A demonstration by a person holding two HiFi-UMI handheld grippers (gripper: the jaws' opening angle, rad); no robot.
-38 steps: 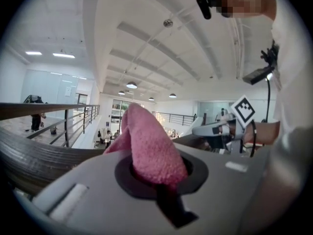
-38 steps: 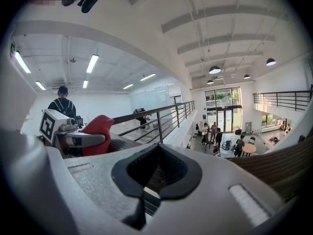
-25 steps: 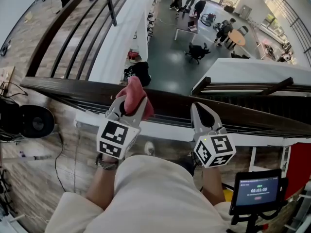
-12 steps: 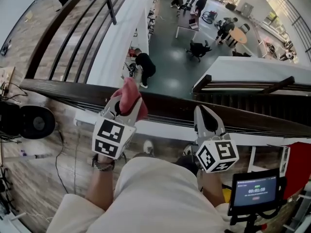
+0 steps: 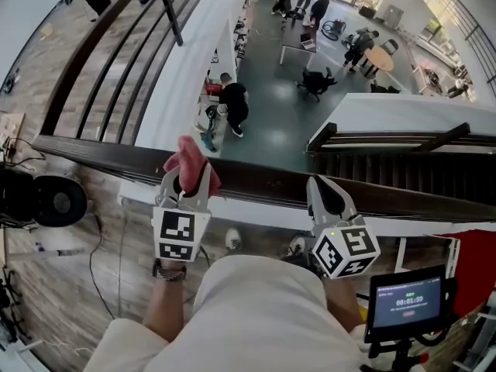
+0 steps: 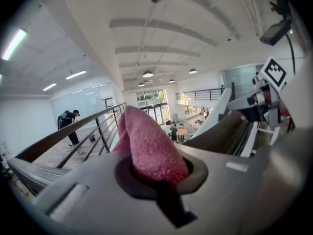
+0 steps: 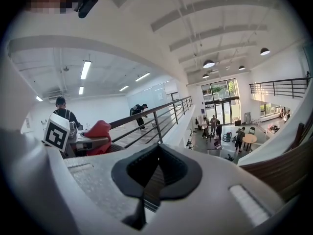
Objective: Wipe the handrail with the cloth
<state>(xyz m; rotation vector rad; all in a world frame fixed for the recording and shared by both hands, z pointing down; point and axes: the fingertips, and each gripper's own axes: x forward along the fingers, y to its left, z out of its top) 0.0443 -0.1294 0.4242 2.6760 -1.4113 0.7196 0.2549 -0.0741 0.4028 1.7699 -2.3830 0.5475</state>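
A dark wooden handrail (image 5: 256,180) runs across the head view from left to right, above a drop to the floor below. My left gripper (image 5: 186,178) is shut on a pink cloth (image 5: 189,160), which rests on the rail's top. In the left gripper view the pink cloth (image 6: 149,148) sticks up out of the closed jaws. My right gripper (image 5: 324,196) sits at the rail further right, shut with nothing in it. In the right gripper view the left gripper (image 7: 83,141) and its cloth (image 7: 99,130) show at the left.
Beyond the rail is a lower floor with people (image 5: 230,101), chairs and a round table (image 5: 377,56). A second railing (image 5: 116,53) runs away at the left. A black round object (image 5: 50,196) lies on the wooden floor at left. A screen (image 5: 407,301) stands at bottom right.
My left gripper and the pink cloth have slid left along the handrail. The right gripper has stayed almost still.
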